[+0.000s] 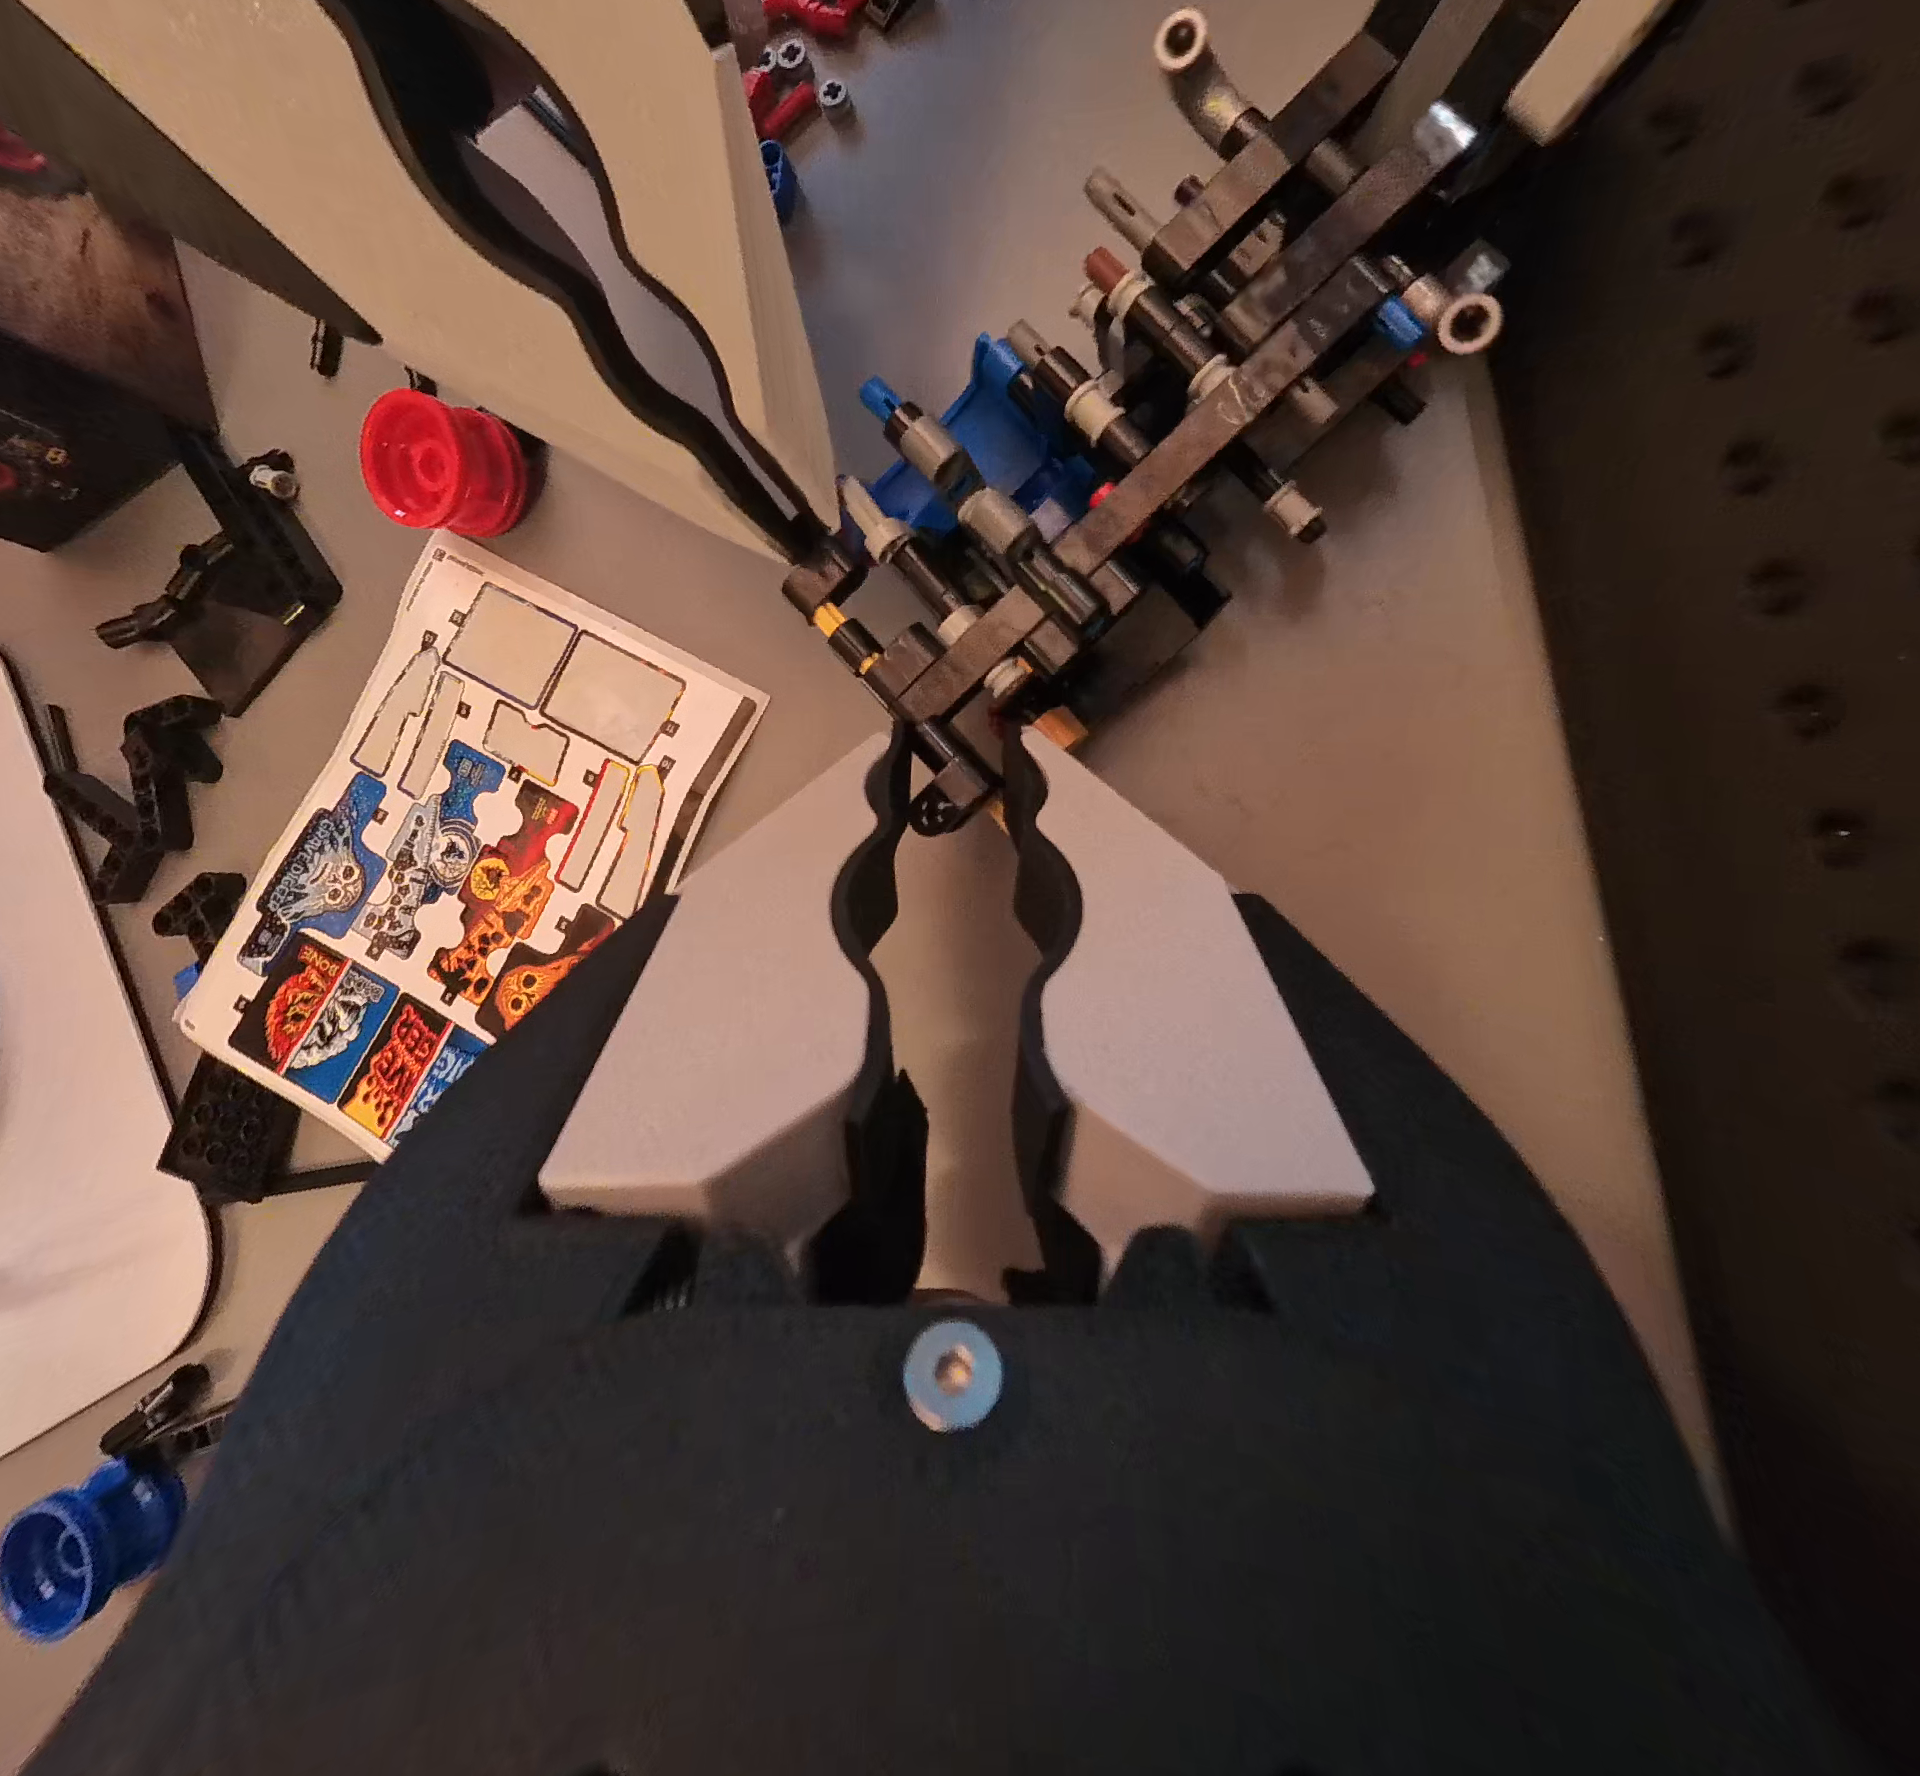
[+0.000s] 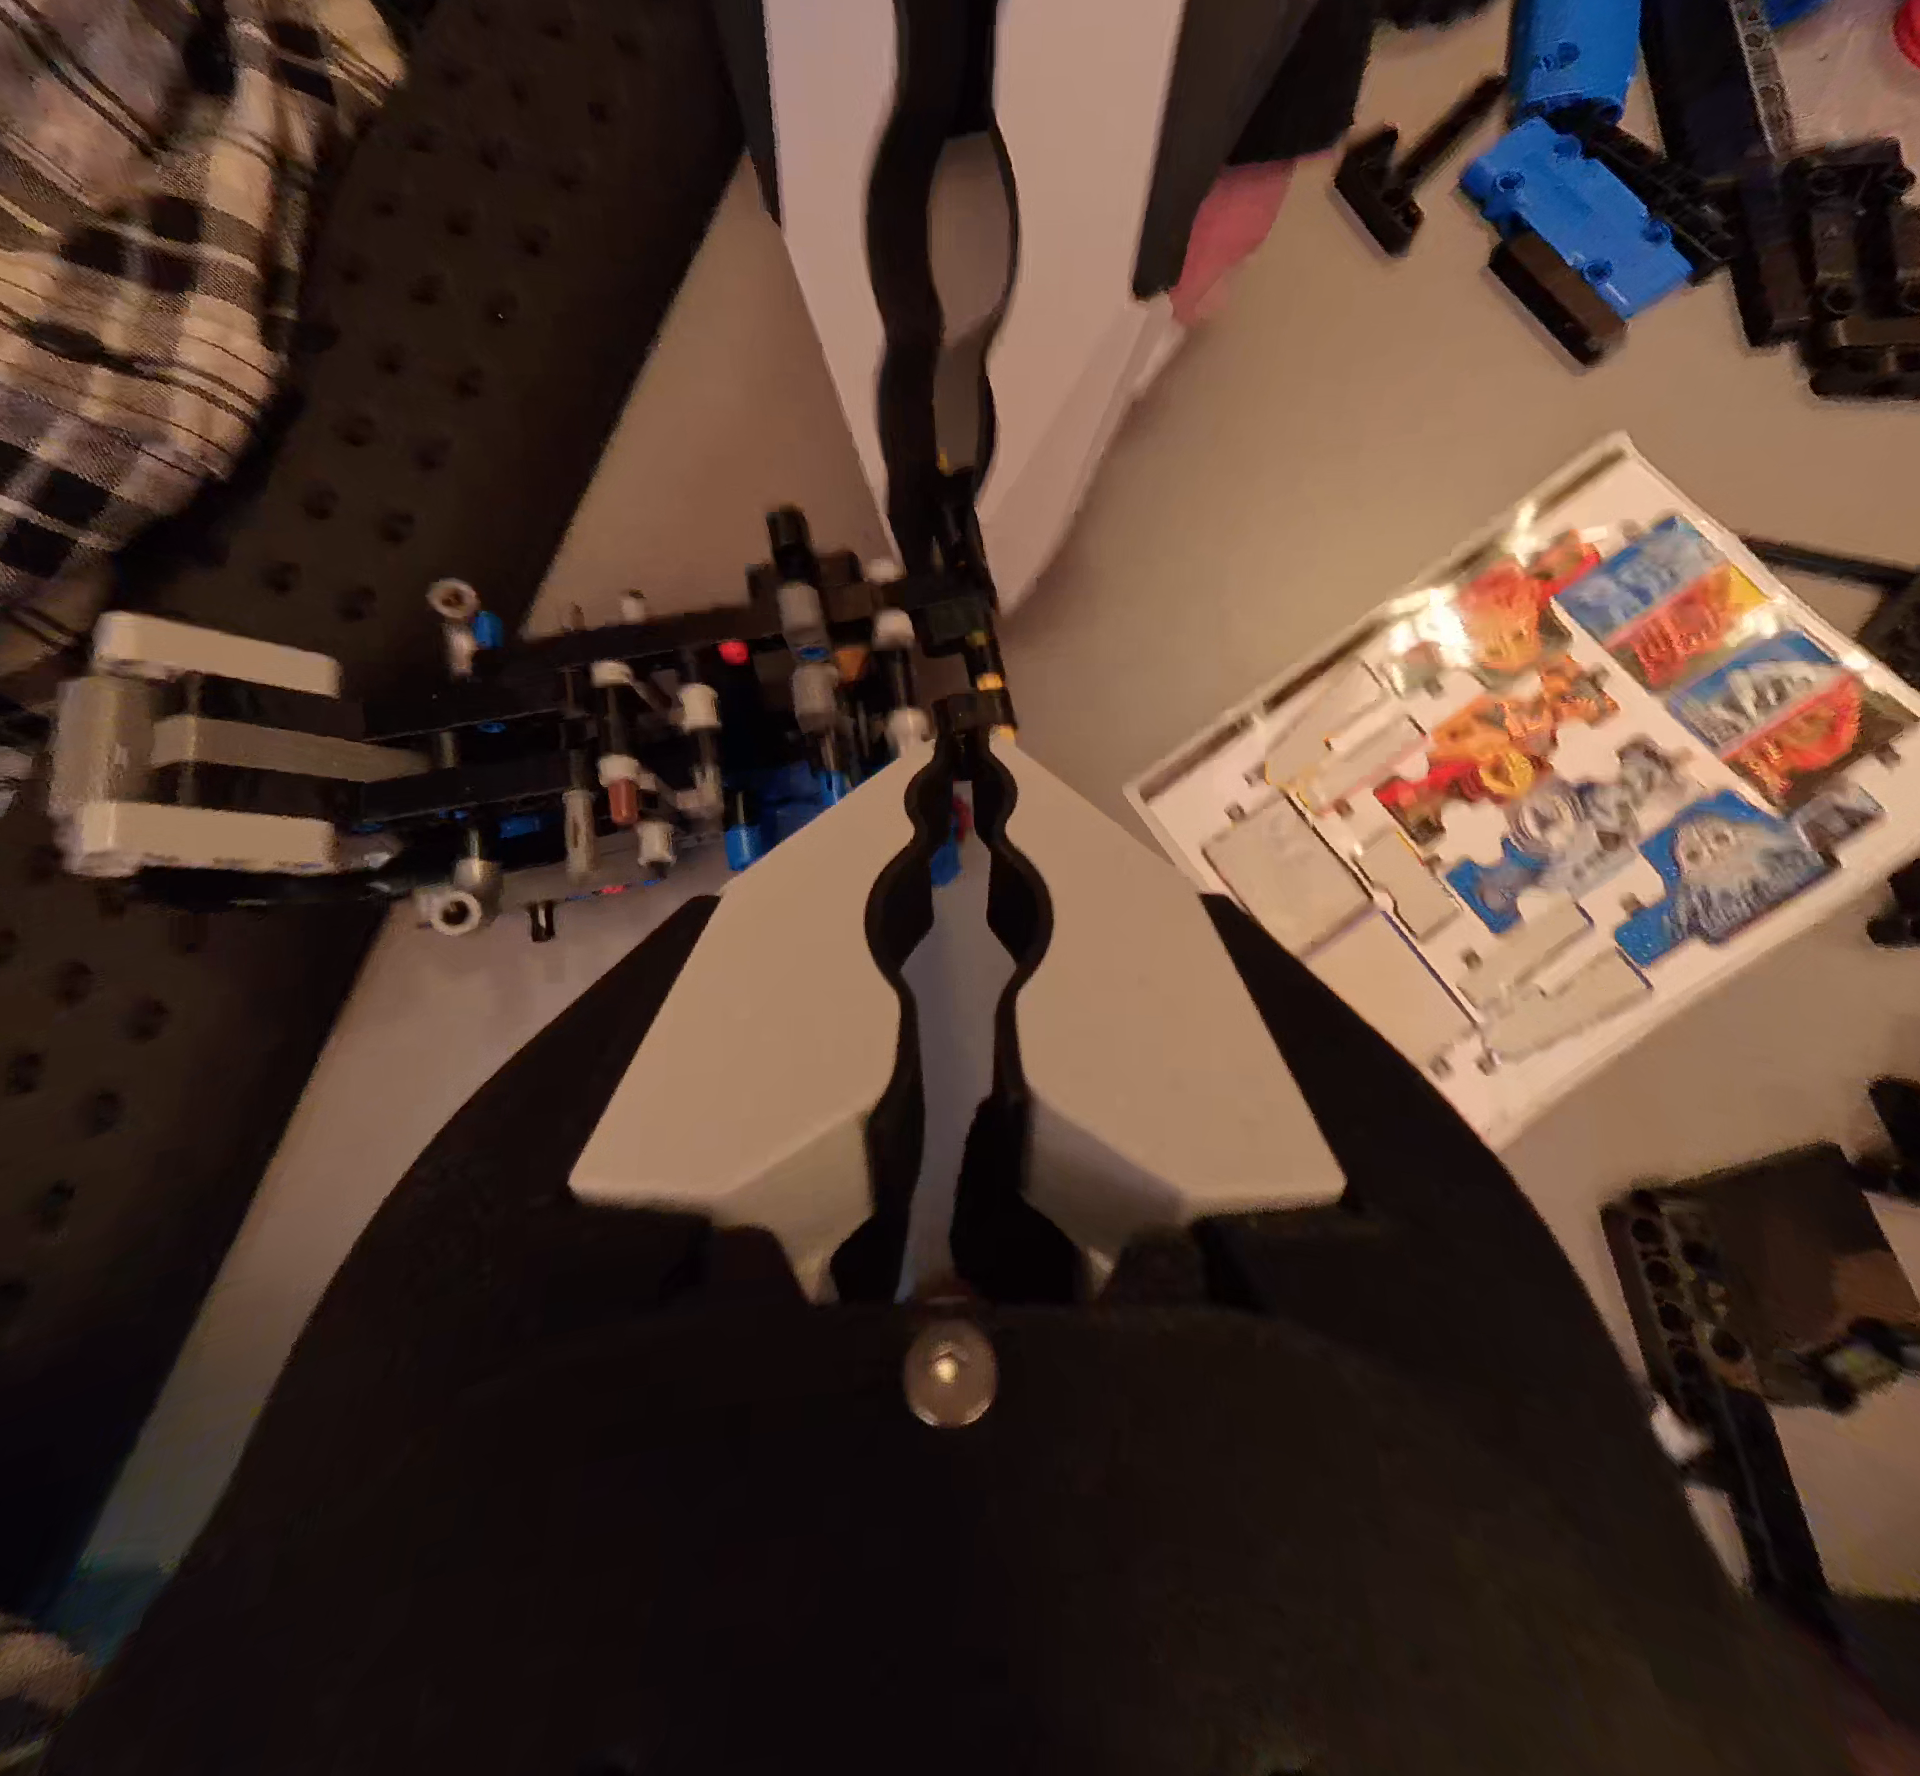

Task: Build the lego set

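A grey table (image 1: 1299, 895) carries everything, with a black perforated board (image 1: 1766, 583) along one edge. The half-built lego chassis (image 1: 1122, 479) lies near that board, a clamp (image 2: 197, 760) gripping its far end. The sticker sheet (image 1: 468, 843) lies beside it, and loose black pieces (image 1: 145, 791) and a red wheel (image 1: 442, 464) sit farther off. The left gripper (image 1: 951, 770) pinches the chassis's near end; the right gripper (image 2: 961, 750) closes on the same end.
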